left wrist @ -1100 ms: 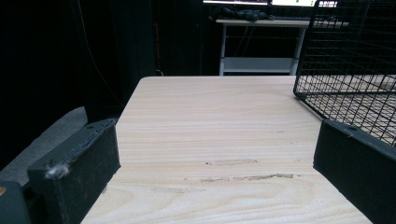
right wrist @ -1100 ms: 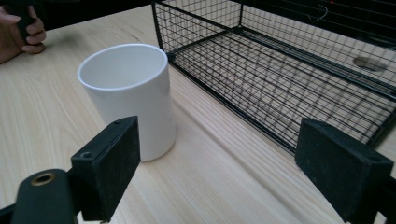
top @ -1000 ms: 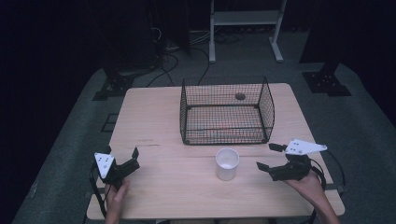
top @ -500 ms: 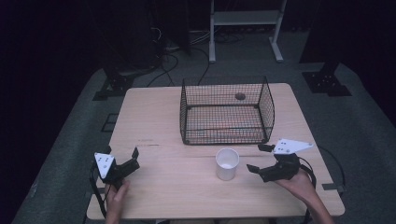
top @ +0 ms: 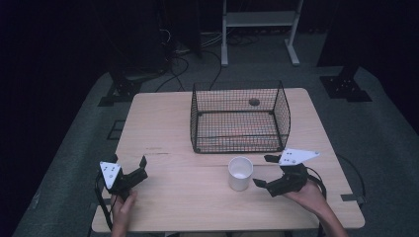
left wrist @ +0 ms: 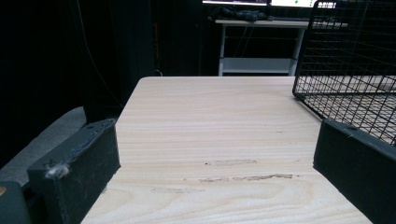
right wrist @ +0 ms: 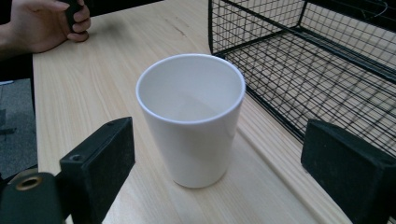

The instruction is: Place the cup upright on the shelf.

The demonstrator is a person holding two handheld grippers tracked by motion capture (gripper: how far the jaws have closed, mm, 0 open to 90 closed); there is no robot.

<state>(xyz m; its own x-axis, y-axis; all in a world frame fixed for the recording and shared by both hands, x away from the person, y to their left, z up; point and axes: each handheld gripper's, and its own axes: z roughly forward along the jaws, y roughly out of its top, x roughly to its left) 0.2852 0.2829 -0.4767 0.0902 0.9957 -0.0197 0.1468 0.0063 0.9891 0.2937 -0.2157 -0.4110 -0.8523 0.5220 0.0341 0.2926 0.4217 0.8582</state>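
At table centre, a white cup (top: pixel 240 173) stands upright at six o'clock of the wire basket (top: pixel 239 118).
Right gripper (top: pixel 263 171), jaws just widening, lines up to straddle it; left gripper (top: pixel 130 166) waits released.

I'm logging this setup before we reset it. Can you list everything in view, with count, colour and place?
cup: one, white, upright and empty, on the table's near half in front of the basket.
wire basket: one, black, open-topped, on the table's far half.
table: one, light wood.
shelf stand: one, white, on the floor behind the table.
floor mat: grey, beneath the table.
left gripper: one, black, near left corner, jaws open, nothing between them.
right gripper: one, black, just right of the cup, jaws open, aimed at it.
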